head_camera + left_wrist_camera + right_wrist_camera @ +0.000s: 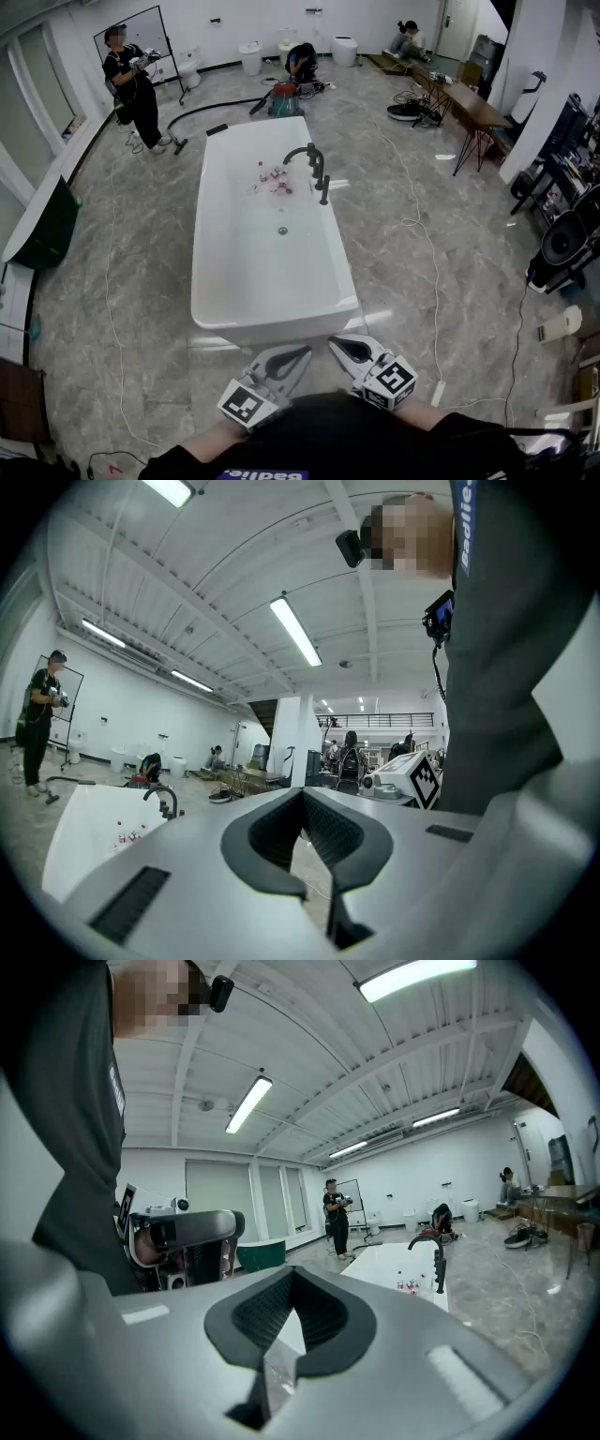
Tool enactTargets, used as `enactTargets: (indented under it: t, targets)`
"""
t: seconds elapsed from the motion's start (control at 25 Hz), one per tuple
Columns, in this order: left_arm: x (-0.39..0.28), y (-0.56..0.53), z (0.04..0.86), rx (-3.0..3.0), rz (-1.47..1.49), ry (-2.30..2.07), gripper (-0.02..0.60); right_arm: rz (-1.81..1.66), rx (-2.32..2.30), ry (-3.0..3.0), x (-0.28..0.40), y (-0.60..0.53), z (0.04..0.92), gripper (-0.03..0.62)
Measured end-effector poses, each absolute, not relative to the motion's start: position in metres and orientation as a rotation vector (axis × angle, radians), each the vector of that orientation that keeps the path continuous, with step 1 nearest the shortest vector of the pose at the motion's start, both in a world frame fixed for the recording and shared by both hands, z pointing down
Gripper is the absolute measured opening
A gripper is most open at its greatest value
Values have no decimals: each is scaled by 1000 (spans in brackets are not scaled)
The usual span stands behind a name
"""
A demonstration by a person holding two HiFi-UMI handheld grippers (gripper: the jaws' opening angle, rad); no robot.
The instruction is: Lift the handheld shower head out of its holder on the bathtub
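The white bathtub (216,281) stands in the middle of the floor, ahead of me. On its right rim rises the black faucet (309,155), with the dark handheld shower head (323,186) upright in its holder beside it. Both grippers are held low against my body, well short of the tub's near end. The left gripper (302,353) and the right gripper (336,344) are both shut with nothing between their jaws. The left gripper view shows its shut jaws (303,801) with the faucet (165,801) far off to the left. In the right gripper view (292,1279) the faucet (435,1254) stands at the right.
Small bottles (272,178) lie inside the tub. A cable (427,234) runs along the floor to the right of it. A red vacuum (284,98) and hose sit beyond the far end. A person (133,84) stands at back left, a table (473,105) at back right.
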State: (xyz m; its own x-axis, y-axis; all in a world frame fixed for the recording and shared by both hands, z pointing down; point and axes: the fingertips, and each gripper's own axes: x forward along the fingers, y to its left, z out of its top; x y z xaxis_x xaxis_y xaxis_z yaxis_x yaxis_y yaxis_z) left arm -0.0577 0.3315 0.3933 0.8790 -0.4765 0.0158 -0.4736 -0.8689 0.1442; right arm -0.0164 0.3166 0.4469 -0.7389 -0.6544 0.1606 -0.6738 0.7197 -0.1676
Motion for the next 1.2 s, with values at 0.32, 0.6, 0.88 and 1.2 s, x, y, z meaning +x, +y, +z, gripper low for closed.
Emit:
enactTargets:
  t: [0.32, 0.6, 0.88, 1.2]
  targets:
    - [-52, 327, 388, 2905, -30, -746, 5, 341, 1089, -2842, -13, 313, 443, -8]
    - [-43, 319, 382, 2907, -30, -795, 5, 346, 1063, -2882, -1, 309, 436, -8]
    - [-21, 316, 385, 2901, -3, -910, 5, 367, 1046, -2915, 27, 306, 441, -8]
    - [-19, 260, 393, 2920, -2, -930, 5, 362, 1084, -2873, 42, 245, 455, -8]
